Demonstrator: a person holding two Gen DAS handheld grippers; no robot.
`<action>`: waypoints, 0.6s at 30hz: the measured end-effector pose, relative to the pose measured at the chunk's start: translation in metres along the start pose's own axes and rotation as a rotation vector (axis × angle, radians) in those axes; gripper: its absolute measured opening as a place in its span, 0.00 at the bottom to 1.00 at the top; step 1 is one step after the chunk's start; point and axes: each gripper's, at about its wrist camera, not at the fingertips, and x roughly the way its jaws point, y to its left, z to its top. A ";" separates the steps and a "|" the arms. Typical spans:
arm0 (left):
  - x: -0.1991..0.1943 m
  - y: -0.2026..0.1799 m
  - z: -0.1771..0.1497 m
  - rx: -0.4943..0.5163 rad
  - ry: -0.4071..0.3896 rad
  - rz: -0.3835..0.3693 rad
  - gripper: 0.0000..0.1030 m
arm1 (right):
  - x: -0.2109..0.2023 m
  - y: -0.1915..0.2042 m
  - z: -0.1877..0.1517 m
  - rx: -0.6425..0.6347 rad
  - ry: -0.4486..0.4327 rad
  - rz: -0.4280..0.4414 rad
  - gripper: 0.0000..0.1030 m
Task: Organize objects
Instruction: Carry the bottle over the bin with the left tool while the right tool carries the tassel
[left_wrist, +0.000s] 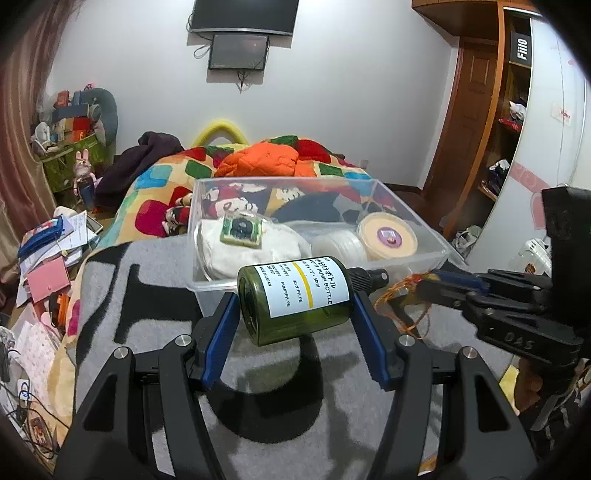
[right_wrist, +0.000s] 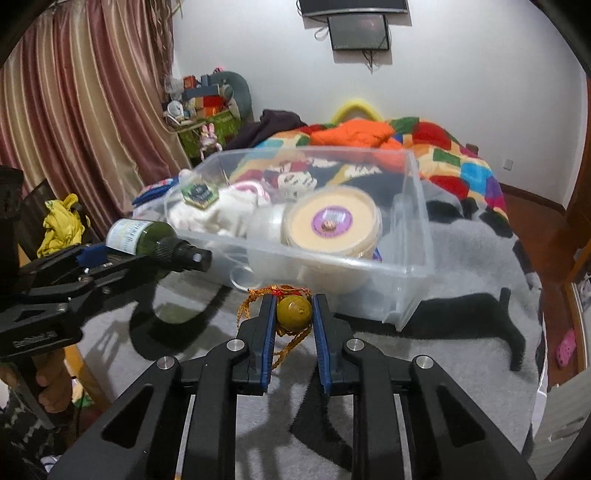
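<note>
Black left gripper – blue pads, silver screws, "DAS" mark

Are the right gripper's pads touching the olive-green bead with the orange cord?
Touching. In the right wrist view, both blue pads of the right gripper press against the sides of the olive-green bead, with no gap visible; its orange cord hangs loose.
</note>
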 end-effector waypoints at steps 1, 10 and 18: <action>-0.001 0.000 0.001 0.000 -0.004 0.001 0.59 | -0.003 0.001 0.002 0.000 -0.011 0.003 0.17; -0.007 -0.003 0.018 0.012 -0.049 0.012 0.59 | -0.023 0.003 0.021 0.003 -0.093 0.003 0.17; -0.005 -0.002 0.030 0.007 -0.071 0.018 0.59 | -0.030 -0.003 0.044 0.024 -0.152 -0.016 0.17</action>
